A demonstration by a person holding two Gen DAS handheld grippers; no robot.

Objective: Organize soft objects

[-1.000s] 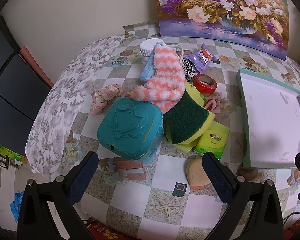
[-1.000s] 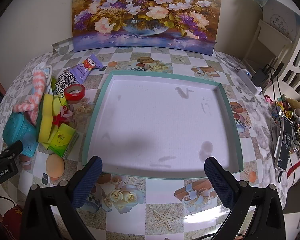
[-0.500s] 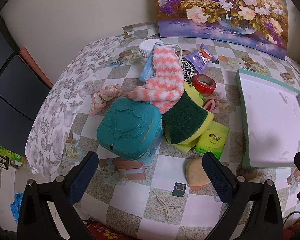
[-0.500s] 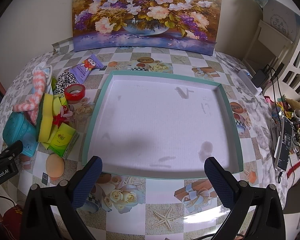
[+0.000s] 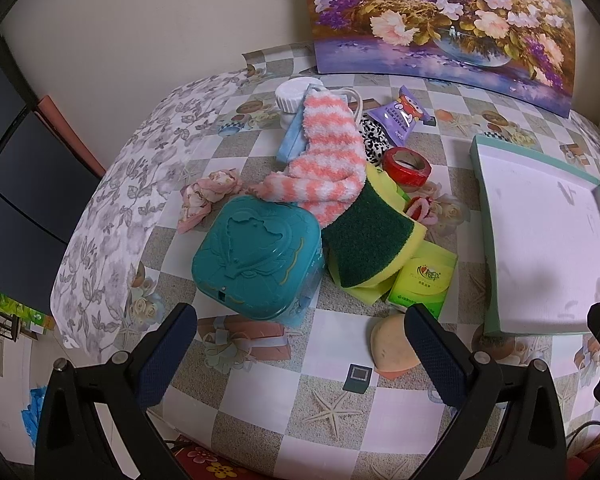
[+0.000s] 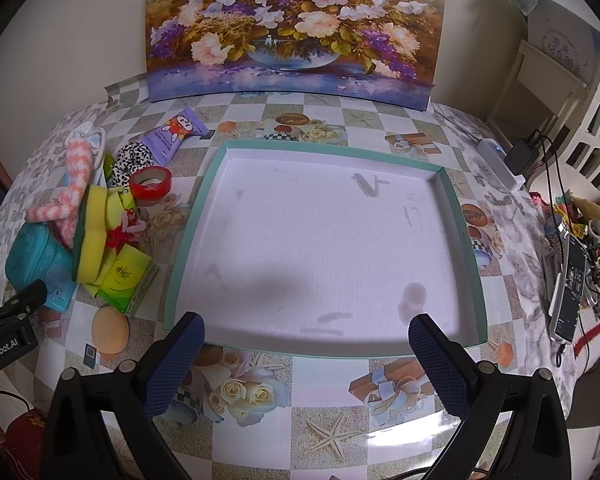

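A pile of objects lies left of a shallow teal-rimmed white tray (image 6: 456,216) (image 5: 482,184). A pink-and-white striped fuzzy sock (image 5: 326,162) (image 6: 76,184) drapes over a green-and-yellow sponge (image 5: 366,240) (image 6: 92,240). A floral cloth scrunchie (image 5: 206,196) lies left of the pile. A peach makeup sponge (image 5: 392,348) (image 6: 109,327) sits near the front edge. My left gripper (image 5: 300,354) hovers open in front of the teal box (image 5: 256,256). My right gripper (image 6: 306,364) hangs open over the tray's near rim, holding nothing.
Red tape roll (image 5: 407,166), green tissue pack (image 5: 424,282), purple wipes packet (image 5: 400,116), white jar (image 5: 292,98) and a spotted cloth (image 5: 374,142) crowd the pile. A flower painting (image 6: 296,28) leans on the wall. Cables and a phone (image 6: 568,296) lie at the right.
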